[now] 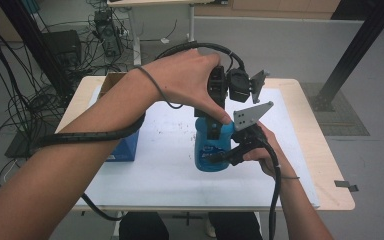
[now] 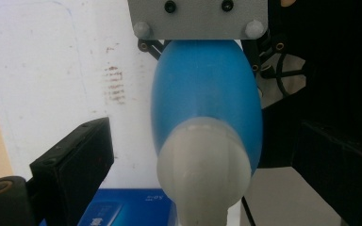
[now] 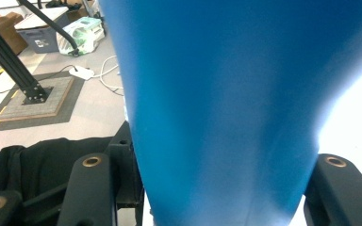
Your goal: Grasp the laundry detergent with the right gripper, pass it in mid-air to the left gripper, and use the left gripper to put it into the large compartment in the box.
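Right claw (image 1: 225, 156) clamping the blue plastic bottle (image 1: 211, 150) standing at centre frame on the white surface (image 1: 165, 165), left claw (image 1: 213, 131) hovering spread wide around its pale cap (image 2: 202, 165), pads not touching.

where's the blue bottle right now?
High view: the blue bottle stands upright at the white mat's centre-right, clamped by the right gripper, right of the blue box.

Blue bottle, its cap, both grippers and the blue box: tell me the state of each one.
blue bottle: upright on the table, clamped by the right gripper.
white cap: on the bottle's top, between the left gripper's jaws, untouched.
right gripper: shut on the bottle's body.
left gripper: open, above the bottle.
blue box: closed, lying on the table.
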### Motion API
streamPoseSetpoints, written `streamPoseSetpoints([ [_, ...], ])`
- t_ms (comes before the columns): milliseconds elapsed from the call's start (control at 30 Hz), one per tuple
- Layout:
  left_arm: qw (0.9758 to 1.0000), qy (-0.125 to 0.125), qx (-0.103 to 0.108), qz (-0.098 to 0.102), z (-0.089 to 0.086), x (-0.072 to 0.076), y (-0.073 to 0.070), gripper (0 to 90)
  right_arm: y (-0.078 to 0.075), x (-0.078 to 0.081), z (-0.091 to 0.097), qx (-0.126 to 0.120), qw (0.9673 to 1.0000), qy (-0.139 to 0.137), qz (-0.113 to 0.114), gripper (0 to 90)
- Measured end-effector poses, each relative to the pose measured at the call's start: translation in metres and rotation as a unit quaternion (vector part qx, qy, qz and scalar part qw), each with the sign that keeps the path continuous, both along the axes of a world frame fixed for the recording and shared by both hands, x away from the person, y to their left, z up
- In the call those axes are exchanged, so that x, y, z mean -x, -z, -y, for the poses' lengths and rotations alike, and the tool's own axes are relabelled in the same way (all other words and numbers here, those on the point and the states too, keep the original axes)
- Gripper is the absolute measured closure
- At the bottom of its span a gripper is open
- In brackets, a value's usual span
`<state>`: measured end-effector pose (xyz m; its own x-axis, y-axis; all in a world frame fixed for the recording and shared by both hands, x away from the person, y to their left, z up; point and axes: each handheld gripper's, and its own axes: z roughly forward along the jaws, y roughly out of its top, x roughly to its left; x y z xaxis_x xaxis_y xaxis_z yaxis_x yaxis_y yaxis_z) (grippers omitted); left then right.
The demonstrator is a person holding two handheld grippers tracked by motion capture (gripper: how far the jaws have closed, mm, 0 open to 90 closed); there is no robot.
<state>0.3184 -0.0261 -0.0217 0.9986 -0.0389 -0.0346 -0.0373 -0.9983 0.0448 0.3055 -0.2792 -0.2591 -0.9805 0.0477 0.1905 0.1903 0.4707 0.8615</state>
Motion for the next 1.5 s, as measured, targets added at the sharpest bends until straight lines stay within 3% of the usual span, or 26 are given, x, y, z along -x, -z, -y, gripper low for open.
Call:
streamPoseSetpoints([
  [1500,1.0000,-0.007,0.001,-0.004,-0.0041,-0.0015,-0.0025,5.1,0.0017,-0.0024,0.0012,-0.004,1.0000,-0.002,0.000,42.0],
])
